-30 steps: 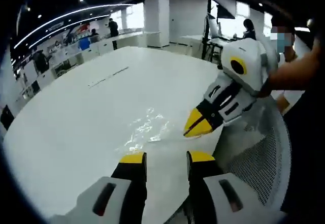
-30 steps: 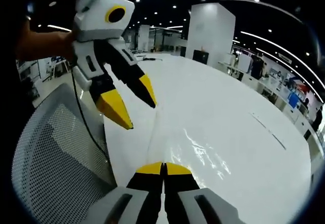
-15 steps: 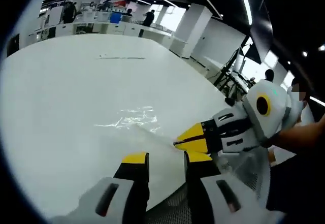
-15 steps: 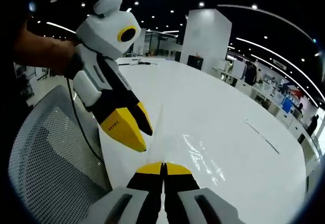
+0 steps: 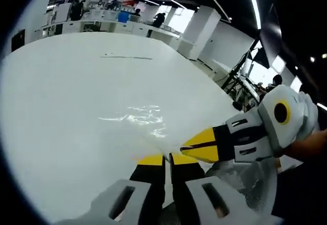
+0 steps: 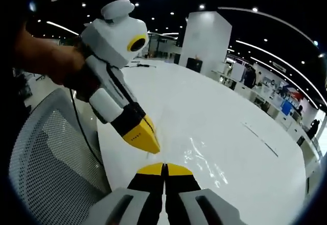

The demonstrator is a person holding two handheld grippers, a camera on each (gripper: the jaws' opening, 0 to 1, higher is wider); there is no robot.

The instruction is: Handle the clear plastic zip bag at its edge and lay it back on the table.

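Observation:
The clear plastic zip bag point(image 5: 135, 119) lies crinkled and shiny on the white table point(image 5: 71, 82), its near edge running to the table's front rim. My left gripper point(image 5: 167, 159) is shut on that near edge. The right gripper point(image 5: 191, 147) comes in from the right, its yellow tips pinched on the same edge just beside mine. In the right gripper view the bag point(image 6: 204, 158) glints ahead of my right gripper point(image 6: 164, 169), whose jaws are shut on it. The left gripper point(image 6: 152, 146) points down from the left, tips together, touching the bag's edge.
A grey mesh chair point(image 6: 56, 153) stands against the table's front rim, also seen as the chair point(image 5: 245, 176). A person's hand point(image 6: 51, 64) holds the left gripper. A thin dark strip point(image 5: 127, 57) lies far out on the table. Desks and people stand in the background.
My left gripper's jaws have gone from open to shut at the bag's near edge, close beside the right gripper's tips. The right gripper has stayed shut.

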